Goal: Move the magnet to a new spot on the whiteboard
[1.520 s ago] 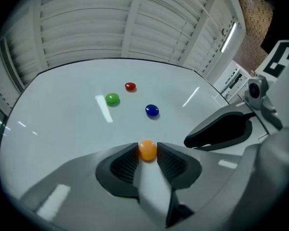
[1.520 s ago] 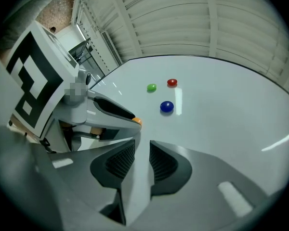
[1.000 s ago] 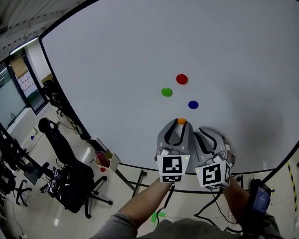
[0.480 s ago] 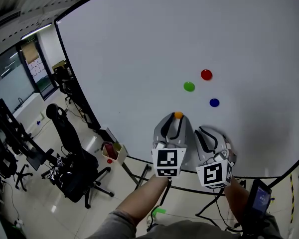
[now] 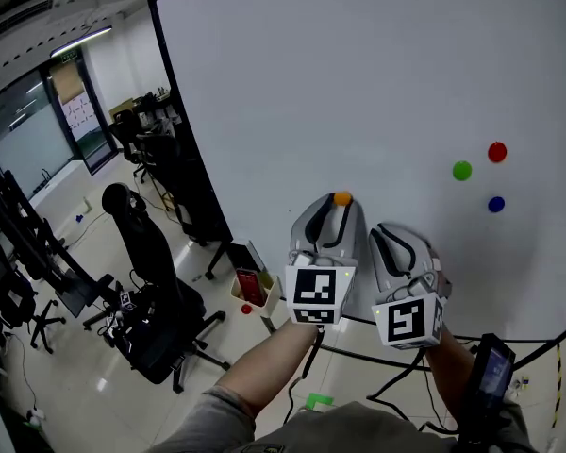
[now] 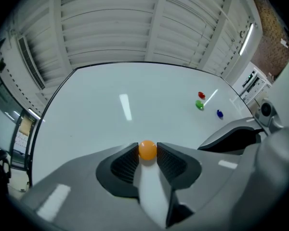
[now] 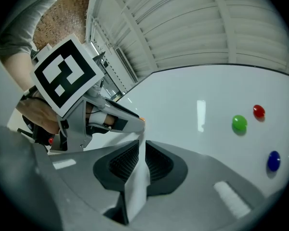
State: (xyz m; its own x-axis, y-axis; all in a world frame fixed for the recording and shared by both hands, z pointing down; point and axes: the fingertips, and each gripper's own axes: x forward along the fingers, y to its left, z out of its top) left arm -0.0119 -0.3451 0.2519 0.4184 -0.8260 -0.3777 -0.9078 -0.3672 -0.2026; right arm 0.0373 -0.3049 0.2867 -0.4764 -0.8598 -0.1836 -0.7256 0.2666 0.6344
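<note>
Only magnet's top clears left tool.

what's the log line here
left tool: shut on orange magnet | right tool: empty, jaws just closing | whiteboard: ahead of both

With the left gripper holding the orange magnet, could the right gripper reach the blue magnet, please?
Probably yes: the right gripper, empty jaws just closing, has only bare whiteboard between it and the blue magnet.
</note>
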